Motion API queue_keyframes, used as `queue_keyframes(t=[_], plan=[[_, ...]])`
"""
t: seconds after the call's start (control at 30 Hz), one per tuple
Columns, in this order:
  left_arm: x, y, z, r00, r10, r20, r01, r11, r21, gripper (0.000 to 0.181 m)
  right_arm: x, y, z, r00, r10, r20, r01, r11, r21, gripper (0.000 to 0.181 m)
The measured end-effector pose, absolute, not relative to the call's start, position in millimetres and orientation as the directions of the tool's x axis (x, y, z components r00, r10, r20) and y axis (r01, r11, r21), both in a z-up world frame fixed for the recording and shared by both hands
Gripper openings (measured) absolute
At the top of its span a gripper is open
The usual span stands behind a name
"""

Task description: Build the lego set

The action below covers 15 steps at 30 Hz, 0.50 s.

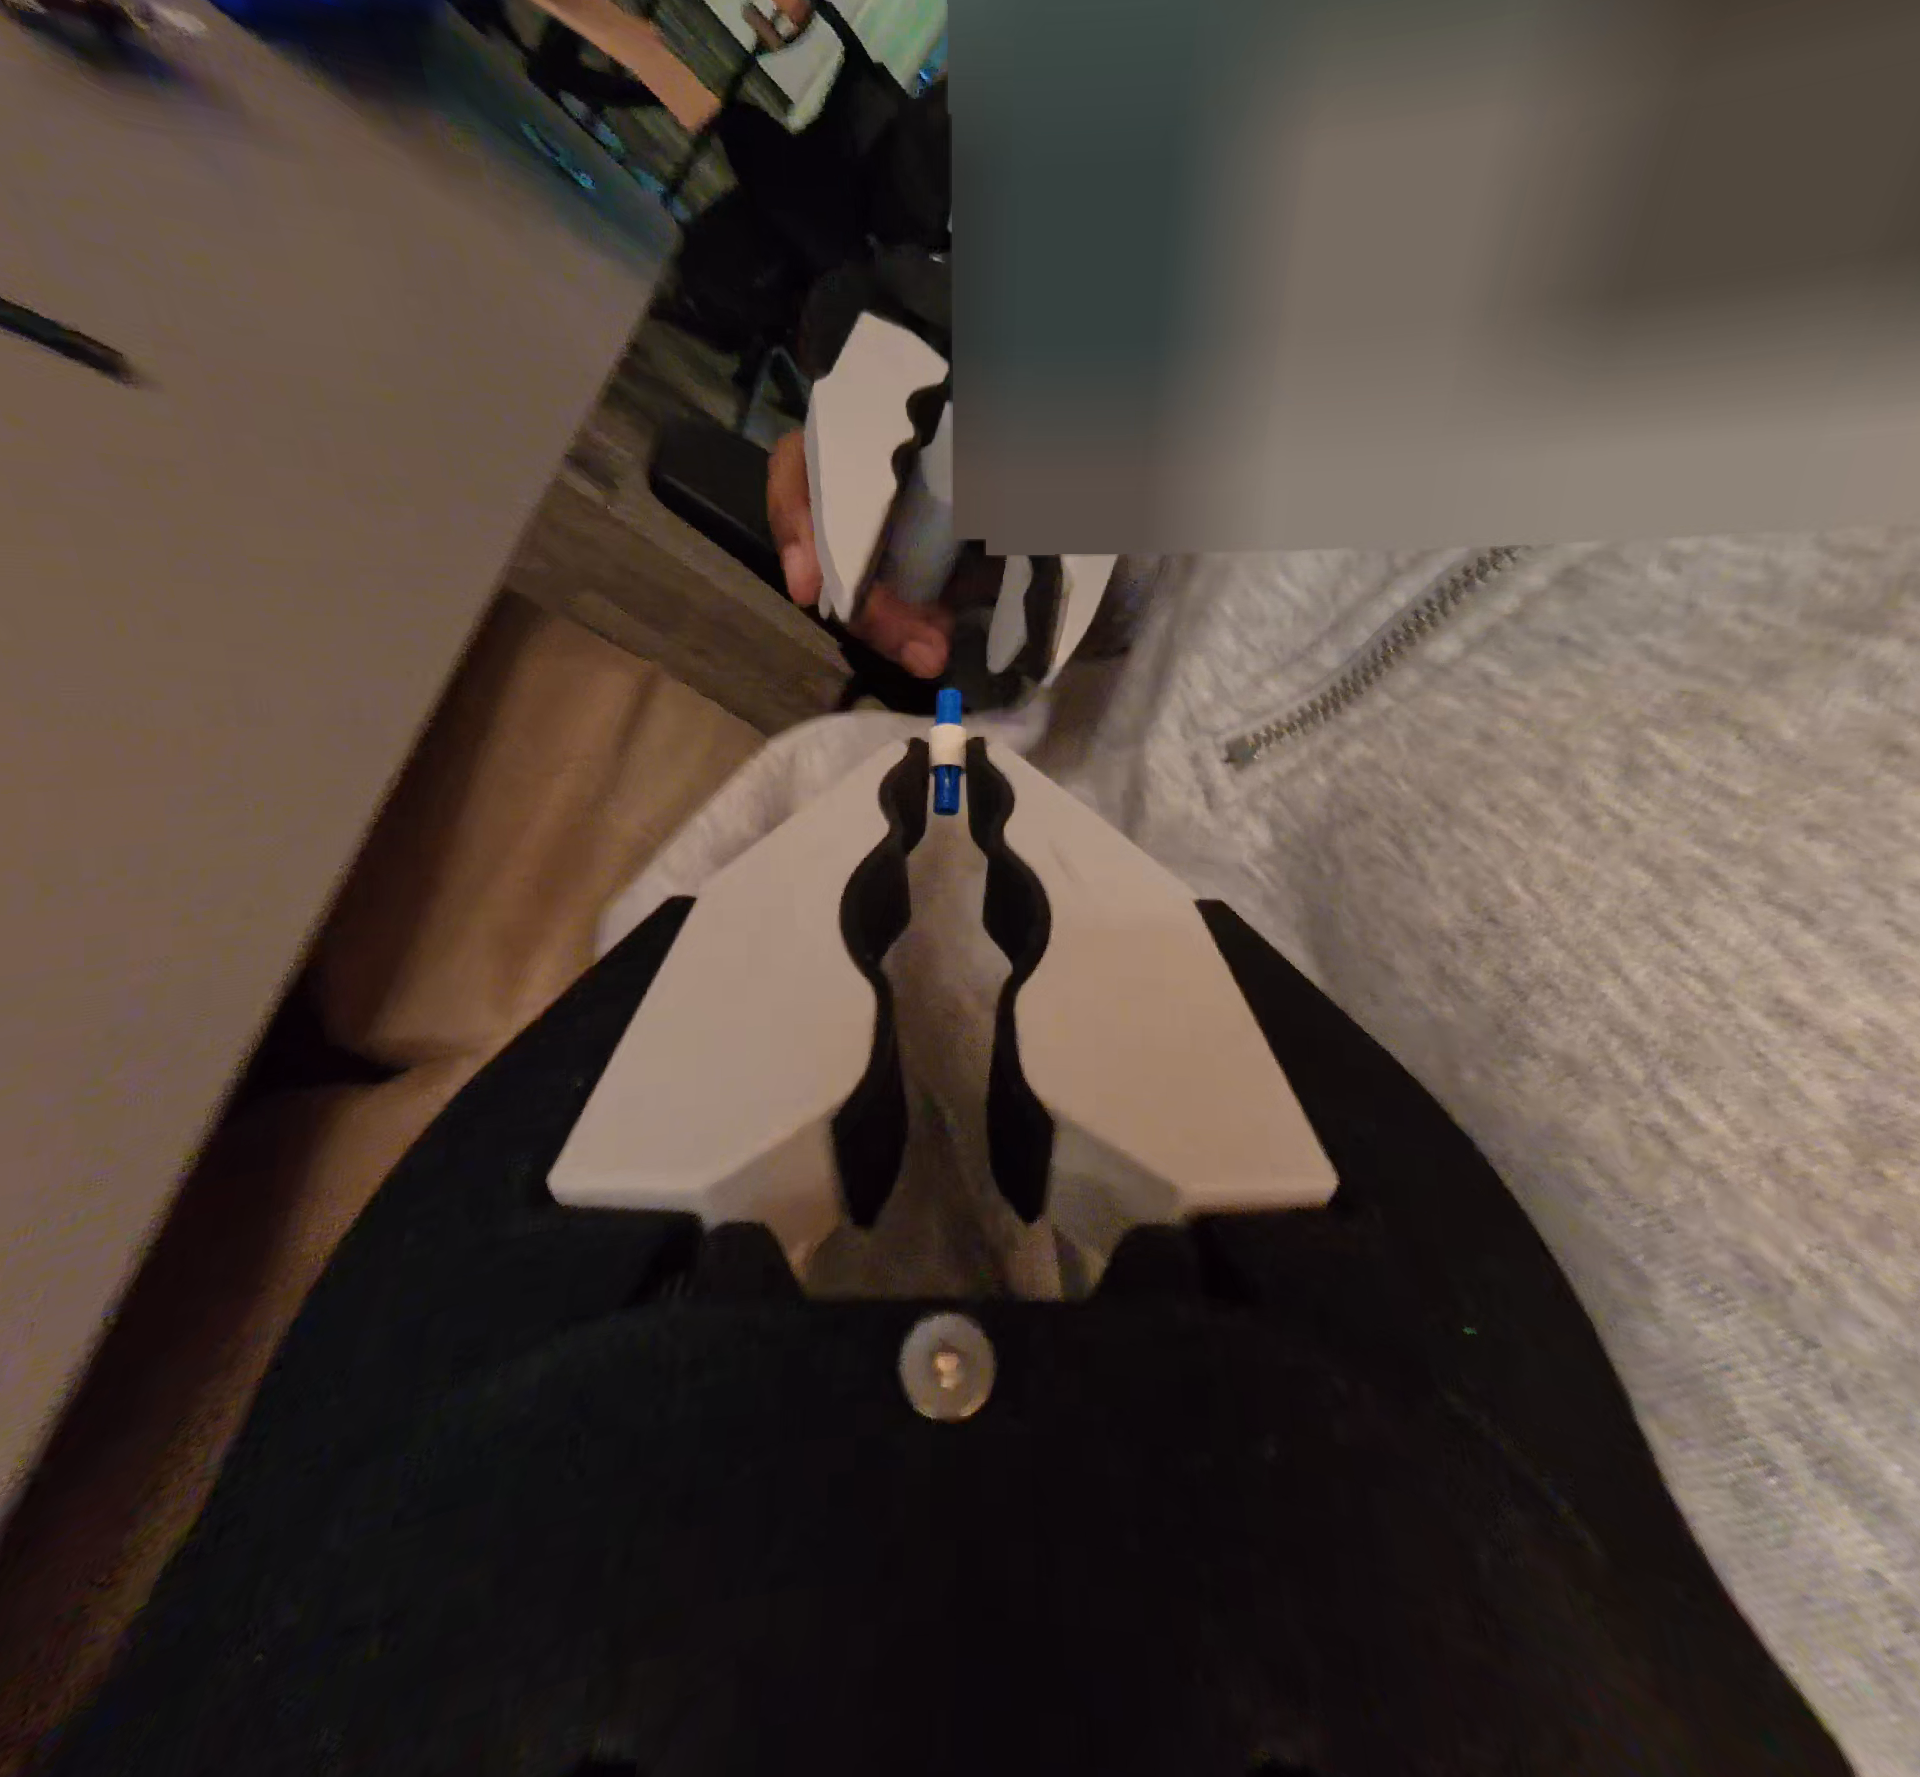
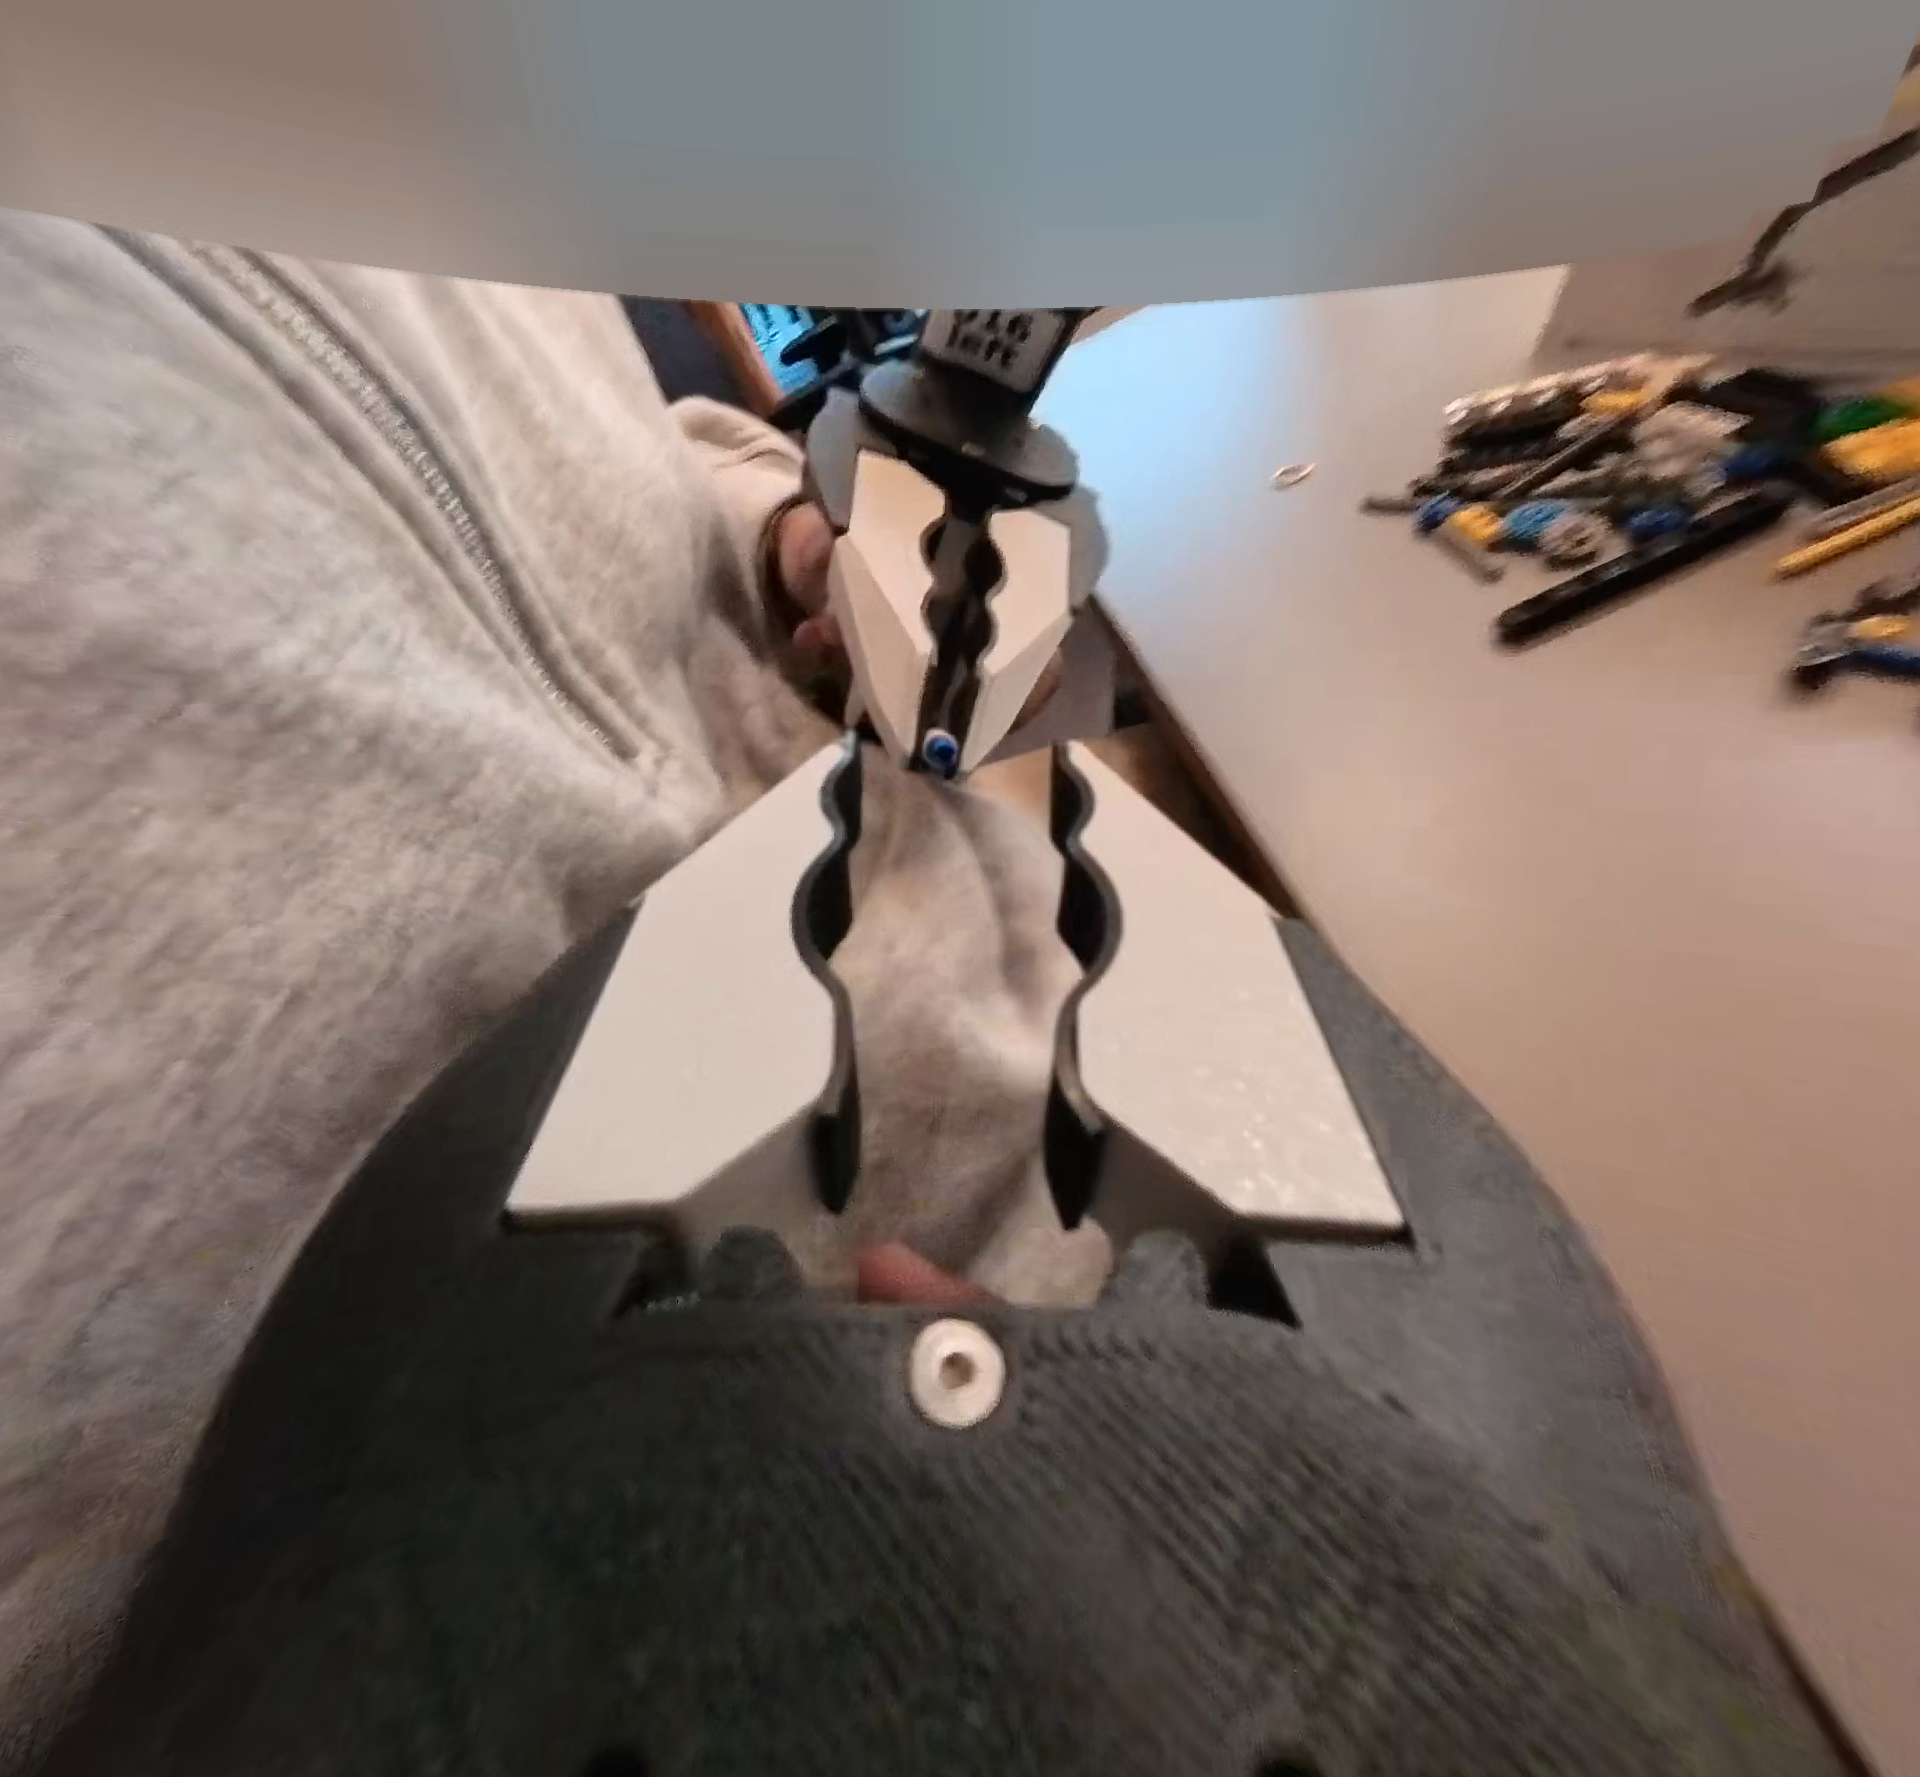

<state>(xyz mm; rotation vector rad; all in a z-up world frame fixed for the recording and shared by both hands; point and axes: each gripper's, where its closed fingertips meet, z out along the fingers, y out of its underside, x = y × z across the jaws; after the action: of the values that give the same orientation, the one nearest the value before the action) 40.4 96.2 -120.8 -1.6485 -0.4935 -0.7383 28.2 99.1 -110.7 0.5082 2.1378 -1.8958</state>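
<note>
My left gripper [image 1: 947,761] is shut on a small blue pin with a white collar [image 1: 947,753], held upright at its fingertips in mid-air in front of a person's grey hoodie [image 1: 1507,948]. In the right wrist view the left gripper [image 2: 940,759] points back at me with the blue pin's end [image 2: 940,746] showing at its tip. My right gripper [image 2: 956,771] is open and empty, its fingertips on either side of the left gripper's tip. In the left wrist view one of the right gripper's white fingers [image 1: 862,480] shows just beyond the pin, partly hidden by a blur patch.
A pile of several black, yellow and blue lego parts [image 2: 1662,480] lies on the pale table [image 2: 1351,688] at the right, with a small ring [image 2: 1291,475] near it. The table edge [image 1: 312,584] runs along the left. Hands hold both grippers near the hoodie. My two grippers' fingertips are within a few centimetres of each other.
</note>
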Motion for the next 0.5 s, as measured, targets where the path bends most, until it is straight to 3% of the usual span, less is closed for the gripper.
queue_keyframes(t=[0.27,0.37,0.5], plan=[[-69,100,-125,0.850,0.213,0.483,0.494,0.000,-0.869,0.004,-69,106,-104,-0.927,0.337,-0.162,0.151,-0.059,-0.987,0.036],[-87,107,-133,0.890,0.263,0.373,0.394,-0.033,-0.918,0.004,-80,103,-108,-0.925,0.355,-0.135,0.125,-0.050,-0.991,0.040],[-81,107,-126,0.898,0.223,0.380,0.388,0.010,-0.922,0.004,-78,113,-119,-0.907,0.412,-0.088,0.083,-0.031,-0.996,0.031]])
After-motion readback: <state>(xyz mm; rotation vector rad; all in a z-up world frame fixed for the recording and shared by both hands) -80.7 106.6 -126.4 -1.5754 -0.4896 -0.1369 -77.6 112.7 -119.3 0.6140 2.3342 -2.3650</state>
